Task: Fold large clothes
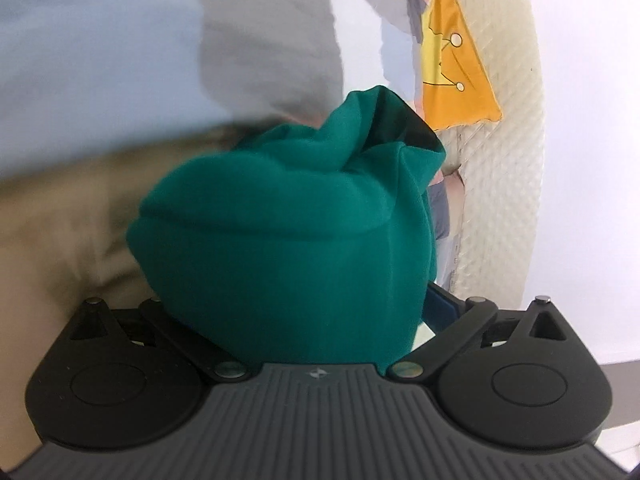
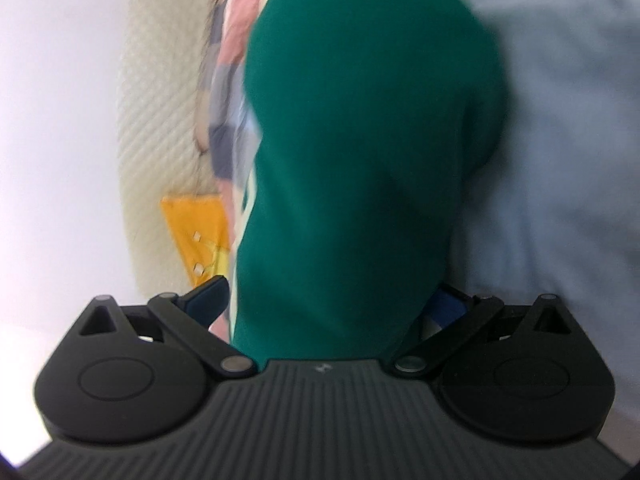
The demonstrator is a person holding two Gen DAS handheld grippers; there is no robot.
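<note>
The green garment (image 1: pixel 280 216) hangs bunched between both grippers, lifted clear and filling each wrist view. The left gripper (image 1: pixel 320 320) has its jaws closed on a thick gather of the cloth; the right gripper (image 2: pixel 332 320) likewise has cloth packed between its jaws, gripping it. To fold well, I judge the hands should spread apart to pull the fabric taut before laying it flat. Beyond it lie a quilted cream cover (image 1: pixel 500 140) and an orange cloth (image 1: pixel 452 72).
</note>
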